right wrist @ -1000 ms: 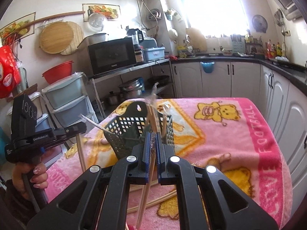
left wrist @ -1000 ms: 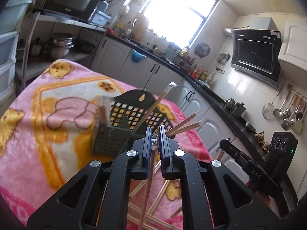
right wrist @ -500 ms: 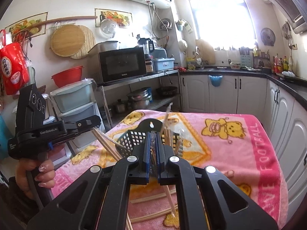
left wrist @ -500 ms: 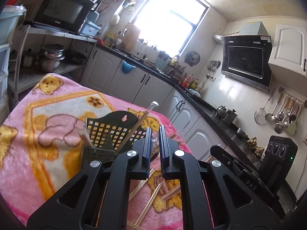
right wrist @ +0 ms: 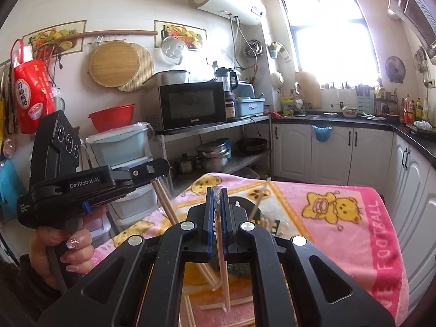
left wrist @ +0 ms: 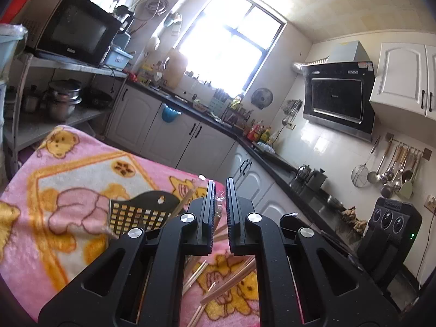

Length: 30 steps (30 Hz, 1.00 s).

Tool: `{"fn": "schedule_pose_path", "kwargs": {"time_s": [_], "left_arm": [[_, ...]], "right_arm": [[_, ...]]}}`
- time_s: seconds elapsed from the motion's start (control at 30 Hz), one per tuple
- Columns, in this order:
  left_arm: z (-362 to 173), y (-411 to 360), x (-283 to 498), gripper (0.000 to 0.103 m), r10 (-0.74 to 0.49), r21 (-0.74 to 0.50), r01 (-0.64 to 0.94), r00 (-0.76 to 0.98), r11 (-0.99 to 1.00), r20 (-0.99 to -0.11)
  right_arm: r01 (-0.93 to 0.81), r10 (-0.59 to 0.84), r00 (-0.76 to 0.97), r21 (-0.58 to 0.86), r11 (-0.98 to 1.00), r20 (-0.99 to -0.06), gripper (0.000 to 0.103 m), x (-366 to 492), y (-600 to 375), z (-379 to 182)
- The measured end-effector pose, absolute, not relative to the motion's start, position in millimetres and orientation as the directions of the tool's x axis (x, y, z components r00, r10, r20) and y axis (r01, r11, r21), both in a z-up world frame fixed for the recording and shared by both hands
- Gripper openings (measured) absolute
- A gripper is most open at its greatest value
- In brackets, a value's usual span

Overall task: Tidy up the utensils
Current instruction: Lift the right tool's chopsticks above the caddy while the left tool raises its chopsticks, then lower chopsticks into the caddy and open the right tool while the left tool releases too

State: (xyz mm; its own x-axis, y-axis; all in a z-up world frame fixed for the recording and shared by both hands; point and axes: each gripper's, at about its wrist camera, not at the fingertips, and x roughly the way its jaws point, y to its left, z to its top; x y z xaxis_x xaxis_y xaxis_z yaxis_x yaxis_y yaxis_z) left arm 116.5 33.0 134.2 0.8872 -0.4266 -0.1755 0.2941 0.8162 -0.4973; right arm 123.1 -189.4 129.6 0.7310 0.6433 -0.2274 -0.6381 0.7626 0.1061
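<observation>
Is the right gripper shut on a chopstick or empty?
Shut on one. In the right wrist view the right gripper has its blue pads clamped on a pale wooden chopstick in a clear wrapper, which hangs below the jaws above the pink blanket.

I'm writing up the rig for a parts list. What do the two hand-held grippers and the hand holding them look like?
Both are matte black. The right hand-held gripper has angular cut-out arms, silver round bolts and flat fingers with blue ribbed pads. The left hand-held gripper, seen from the side, has a pistol handle, white "GenRobot.AI" lettering, a small blue tab and a slanted top block with three round lenses. The hand has glossy pink painted nails.
</observation>
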Motion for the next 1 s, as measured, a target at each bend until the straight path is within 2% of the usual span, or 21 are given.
{"fn": "schedule_pose_path", "kwargs": {"time_s": [0.57, 1.0], "left_arm": [[183.5, 49.1, 128.7, 0.005, -0.391, -0.463, 0.321, 0.918, 0.826, -0.061], [198.6, 58.3, 158.6, 0.005, -0.346, -0.476, 0.291, 0.938, 0.830, -0.031]], "right_arm": [[-0.647, 0.652, 0.743, 0.088, 0.757, -0.151, 0.005, 141.4, -180.2, 166.6], [-0.611, 0.615, 0.787, 0.068, 0.788, -0.058, 0.005, 179.2, -177.4, 206.5]]}}
